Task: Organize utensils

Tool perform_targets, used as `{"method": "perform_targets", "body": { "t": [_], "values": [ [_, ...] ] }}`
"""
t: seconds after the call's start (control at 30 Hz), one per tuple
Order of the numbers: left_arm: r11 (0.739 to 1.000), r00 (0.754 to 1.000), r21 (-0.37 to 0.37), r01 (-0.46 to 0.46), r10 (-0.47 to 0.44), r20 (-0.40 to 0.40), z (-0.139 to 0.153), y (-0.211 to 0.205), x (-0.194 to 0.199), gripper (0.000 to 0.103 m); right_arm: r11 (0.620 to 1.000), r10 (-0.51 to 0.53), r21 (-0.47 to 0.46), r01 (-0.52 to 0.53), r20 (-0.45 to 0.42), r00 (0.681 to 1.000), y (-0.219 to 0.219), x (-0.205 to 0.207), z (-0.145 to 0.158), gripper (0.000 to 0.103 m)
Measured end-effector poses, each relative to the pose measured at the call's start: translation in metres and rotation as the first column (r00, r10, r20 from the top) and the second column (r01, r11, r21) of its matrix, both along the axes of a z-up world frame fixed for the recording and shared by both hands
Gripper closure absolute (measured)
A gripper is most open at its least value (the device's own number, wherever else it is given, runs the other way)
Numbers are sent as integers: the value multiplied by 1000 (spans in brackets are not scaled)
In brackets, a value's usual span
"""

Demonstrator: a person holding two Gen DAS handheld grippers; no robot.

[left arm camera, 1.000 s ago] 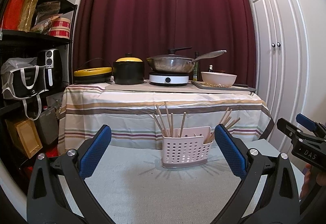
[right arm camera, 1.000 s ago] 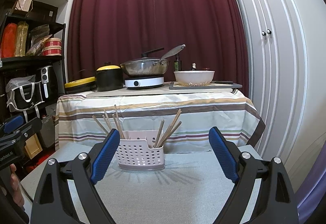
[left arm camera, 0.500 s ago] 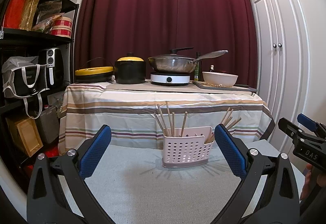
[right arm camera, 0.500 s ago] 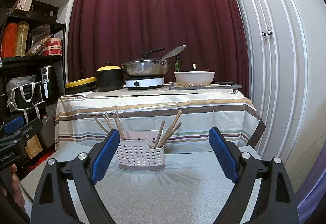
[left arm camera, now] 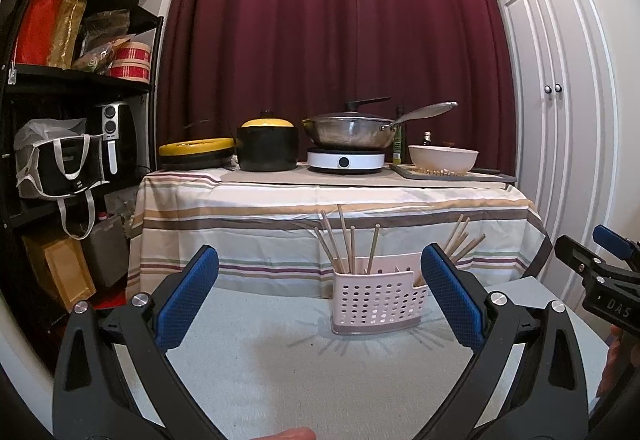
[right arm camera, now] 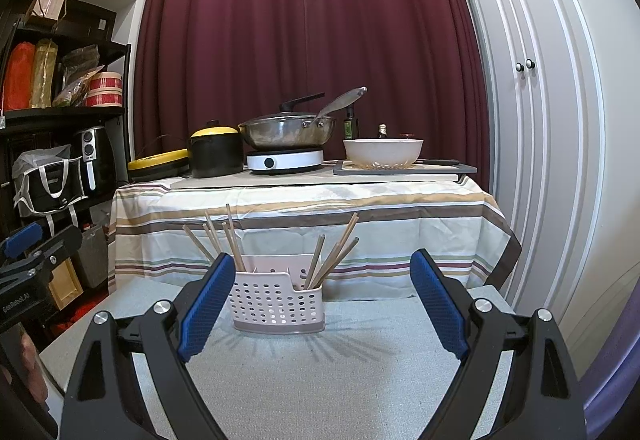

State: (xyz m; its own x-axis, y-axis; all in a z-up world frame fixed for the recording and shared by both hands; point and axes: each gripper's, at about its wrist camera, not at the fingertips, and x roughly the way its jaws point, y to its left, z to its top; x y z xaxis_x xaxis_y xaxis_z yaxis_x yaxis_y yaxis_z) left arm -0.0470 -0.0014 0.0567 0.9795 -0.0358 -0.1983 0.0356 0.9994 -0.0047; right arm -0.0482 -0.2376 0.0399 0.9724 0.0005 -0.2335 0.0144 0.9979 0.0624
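From the left wrist view, the left hand-held gripper [left arm camera: 320,294] hangs over the near part of the grey table [left arm camera: 256,368] with its blue pads wide apart and nothing between them. The pink holder [left arm camera: 378,300] stands toward the far edge of the table, a little right of the middle, with bare cloth all around it and a broad open stretch on its near side. The chopsticks [left arm camera: 346,240] lean in two bunches, one in the left compartment and one in the right, the right bunch partly hidden behind the gripper's right pad. This view alone shows the table's far right corner and, beyond it, the right hand-held gripper [left arm camera: 608,260] from the side, off the right edge. From the right wrist view, that gripper [right arm camera: 322,302] also has its pads spread wide and empty, the holder [right arm camera: 280,302] sitting left of centre, just beyond its left pad. Here both bunches of chopsticks [right arm camera: 332,256] show clearly, and the table's left edge and near left corner are visible, with the left hand-held gripper [right arm camera: 28,252] off that edge. A striped cloth [right arm camera: 304,228] hangs just behind the far edge.
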Motion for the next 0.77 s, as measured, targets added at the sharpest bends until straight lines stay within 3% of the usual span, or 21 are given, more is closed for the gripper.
{"method": "perform_targets", "body": {
  "t": [0.4,0.57,0.77],
  "values": [
    [998,999,-38,46,-47,-15,0,1,8,4,1000,2,0,-2,-8,1000,-1,2,-5,17],
    [999,999,-41,33,-33,9,4,3,12,4,1000,2,0,-2,-13,1000,-3,5,-7,17],
    [999,999,-32,12,-13,-31,-12,9,35,4,1000,-6,-1,6,-33,999,-7,16,-15,17]
  ]
}}
